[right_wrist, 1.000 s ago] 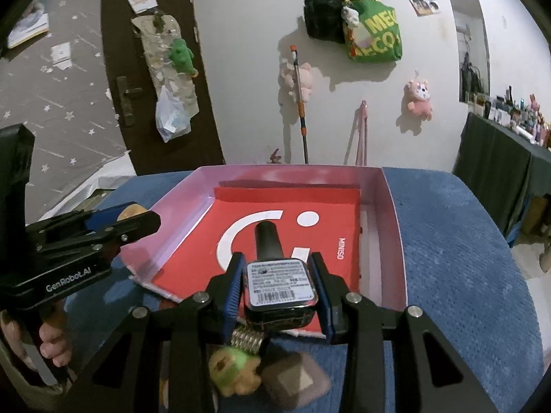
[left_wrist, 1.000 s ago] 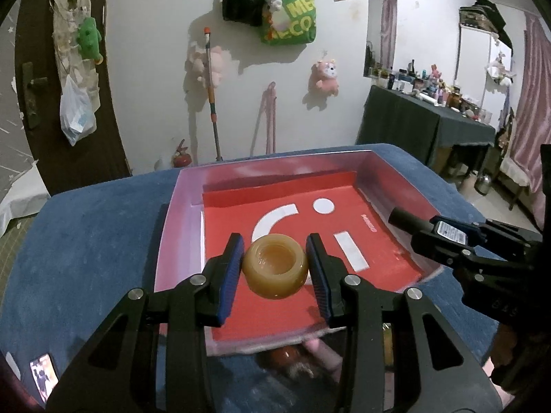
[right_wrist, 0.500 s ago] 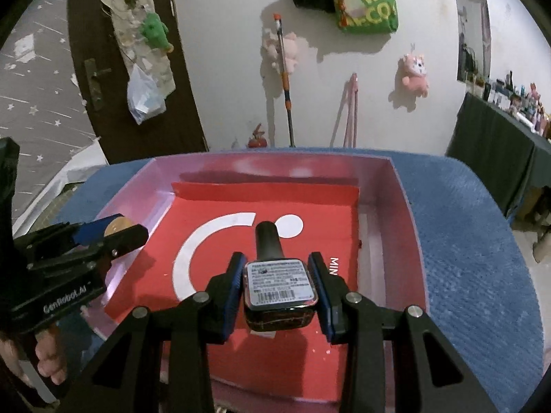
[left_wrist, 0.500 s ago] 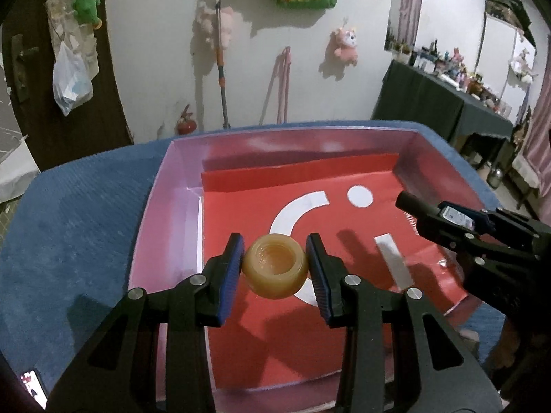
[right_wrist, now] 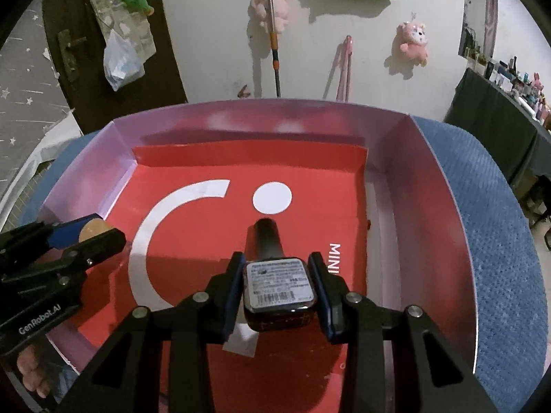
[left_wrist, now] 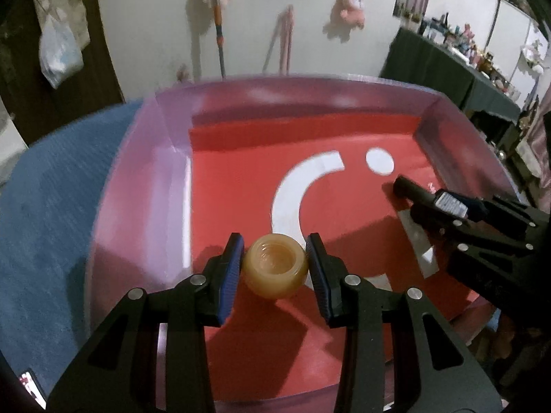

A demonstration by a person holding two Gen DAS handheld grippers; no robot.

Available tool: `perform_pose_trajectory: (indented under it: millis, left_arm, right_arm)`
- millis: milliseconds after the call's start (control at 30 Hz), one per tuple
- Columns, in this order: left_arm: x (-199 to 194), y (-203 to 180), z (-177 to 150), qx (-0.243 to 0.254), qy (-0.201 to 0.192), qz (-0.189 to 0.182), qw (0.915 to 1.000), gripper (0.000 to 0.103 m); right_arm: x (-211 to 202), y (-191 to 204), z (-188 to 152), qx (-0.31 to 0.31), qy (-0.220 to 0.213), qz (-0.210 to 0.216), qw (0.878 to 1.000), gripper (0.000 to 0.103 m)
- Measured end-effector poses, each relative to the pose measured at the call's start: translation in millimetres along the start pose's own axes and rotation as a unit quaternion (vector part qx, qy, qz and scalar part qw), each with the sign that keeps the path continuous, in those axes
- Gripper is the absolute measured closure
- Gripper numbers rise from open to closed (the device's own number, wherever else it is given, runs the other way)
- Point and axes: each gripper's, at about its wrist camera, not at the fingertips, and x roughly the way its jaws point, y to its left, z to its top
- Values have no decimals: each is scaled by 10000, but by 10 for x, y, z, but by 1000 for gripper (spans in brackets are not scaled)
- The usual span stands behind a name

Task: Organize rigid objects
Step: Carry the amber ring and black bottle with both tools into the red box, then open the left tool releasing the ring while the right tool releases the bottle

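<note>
Two hand-held grippers hang over a shallow pink-walled box (right_wrist: 444,186) that sits on a blue textured surface (right_wrist: 499,241). The box floor is lined with a red sheet (right_wrist: 213,168) printed with a white arc and a white dot.

The left gripper (left_wrist: 275,265) is clamped narrow on a small tan, ring-shaped object (left_wrist: 276,265), its blue pads (left_wrist: 230,275) pressing on either side. The ring hangs above the near left part of the box floor, just inside the left wall; whether it touches the floor cannot be told.

The right gripper (right_wrist: 277,284) is likewise closed narrow, on a dark squarish bottle (right_wrist: 279,296) with a black cap pointing toward the far wall and a white barcode label facing up. The bottle is over the near middle of the red sheet, toward the box's right wall, close to the white dot.

In the right wrist view, the left gripper reaches in over the box's left wall, with a person's fingers (right_wrist: 31,375) seen at the lower left edge. Plush toys (right_wrist: 413,43) hang on the white wall beyond.
</note>
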Motion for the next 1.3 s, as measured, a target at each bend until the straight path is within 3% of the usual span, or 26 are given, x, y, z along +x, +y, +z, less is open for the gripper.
perform_pose_trajectory:
  millis: [167,600,1067,1300]
  left_arm:
    - [117,99,19,-167,271,-73,9995,67]
    - [106,65,9,-63,295,41,9995,67]
    - [88,128,11,-170,266,-26,9995,67]
    - [52,106,6,-148,187,-150,9996,57]
  right_arm:
    - [55,9,5,-72,197,-76,9998,63]
    - [143,104,56,-275,459,-296,9981,63]
    - [124,62,74,-160,438,-195,9987,63]
    - [100,44,81,-107,404,-140,9990,63]
